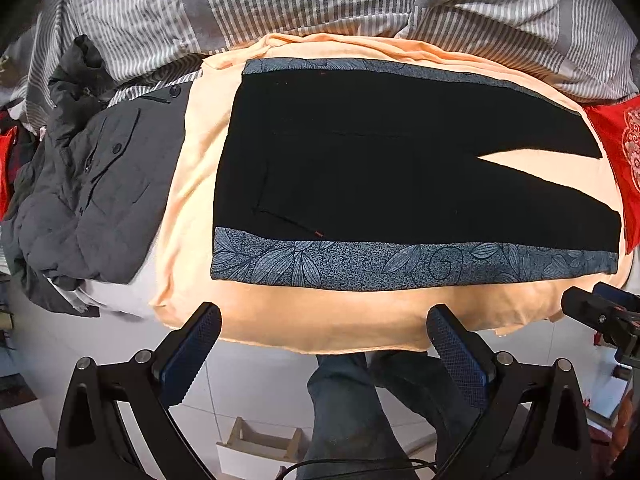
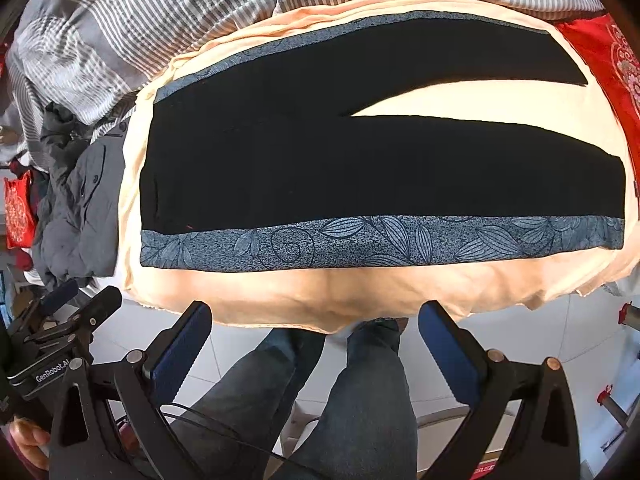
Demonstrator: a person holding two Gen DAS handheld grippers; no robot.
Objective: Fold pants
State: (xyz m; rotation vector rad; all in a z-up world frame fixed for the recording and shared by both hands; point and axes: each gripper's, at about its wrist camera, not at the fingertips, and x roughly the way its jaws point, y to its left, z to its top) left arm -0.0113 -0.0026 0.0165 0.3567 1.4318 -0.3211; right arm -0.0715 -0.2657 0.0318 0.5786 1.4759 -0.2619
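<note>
**Black pants, blue leaf trim, peach sheet**

The pants (image 1: 380, 168) in front of me are black, edged with grey-blue bands printed in dark leaf and swirl outlines. They lie on a plain peach sheet (image 1: 320, 316). Behind it, my duvet (image 1: 280, 0) is grey-and-white striped. The jacket (image 1: 92, 200) is charcoal grey, and the cushion (image 2: 604, 64) is red with pale ornament. My gripper pads (image 1: 192, 356) are dark blue.

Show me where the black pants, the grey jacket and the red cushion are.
black pants (image 1: 360, 160): left wrist view, seat area.
grey jacket (image 1: 104, 184): left wrist view, front panel.
red cushion (image 2: 600, 52): right wrist view, plain red part.
</note>
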